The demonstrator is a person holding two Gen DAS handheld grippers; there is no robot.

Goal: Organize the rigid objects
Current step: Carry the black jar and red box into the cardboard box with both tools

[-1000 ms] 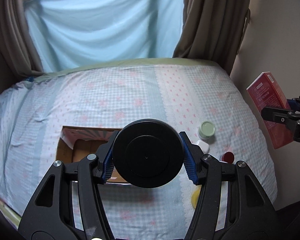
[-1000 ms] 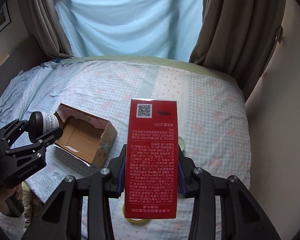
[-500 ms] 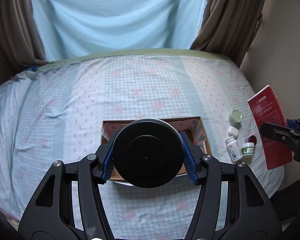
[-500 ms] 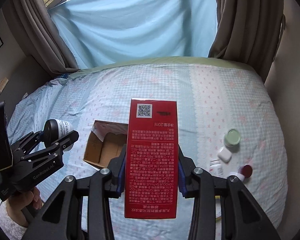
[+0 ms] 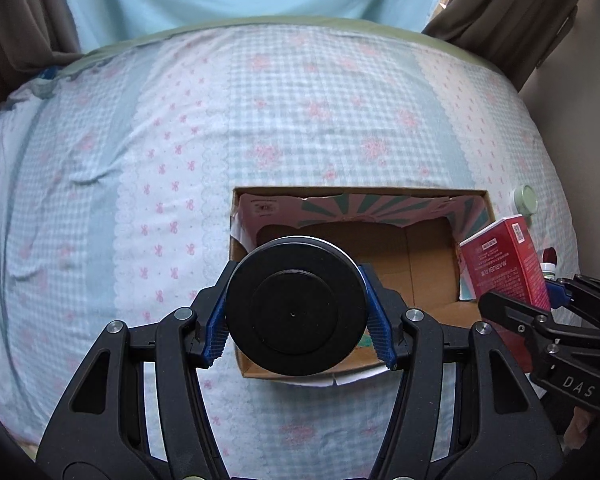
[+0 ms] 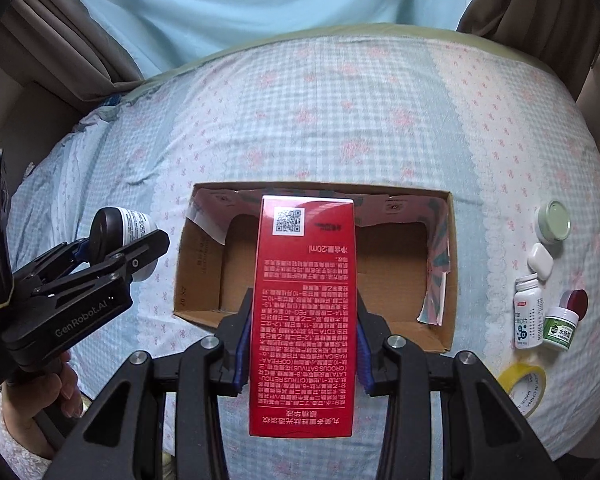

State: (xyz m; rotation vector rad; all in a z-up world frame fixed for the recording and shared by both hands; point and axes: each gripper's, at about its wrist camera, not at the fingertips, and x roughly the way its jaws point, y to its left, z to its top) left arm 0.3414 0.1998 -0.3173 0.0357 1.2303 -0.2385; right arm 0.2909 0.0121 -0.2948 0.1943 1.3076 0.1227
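The left gripper [image 5: 296, 308] has its jaws clamped on a black-lidded jar [image 5: 296, 306] (its white printed label shows only from the right wrist view), held over the near left part of an open cardboard box [image 5: 428, 264] that lies on the bed [image 5: 140, 140]. The right gripper [image 6: 302, 338] has its jaws closed on a tall red carton [image 6: 302, 312], held above the box's middle. To the right of the box on the bed lie a green-lidded jar [image 6: 554, 222], a small white case [image 6: 541, 261], a white bottle [image 6: 527, 312], a green-labelled tub [image 6: 561, 328], a red cap [image 6: 576, 301] and a yellow tape roll [image 6: 524, 386].
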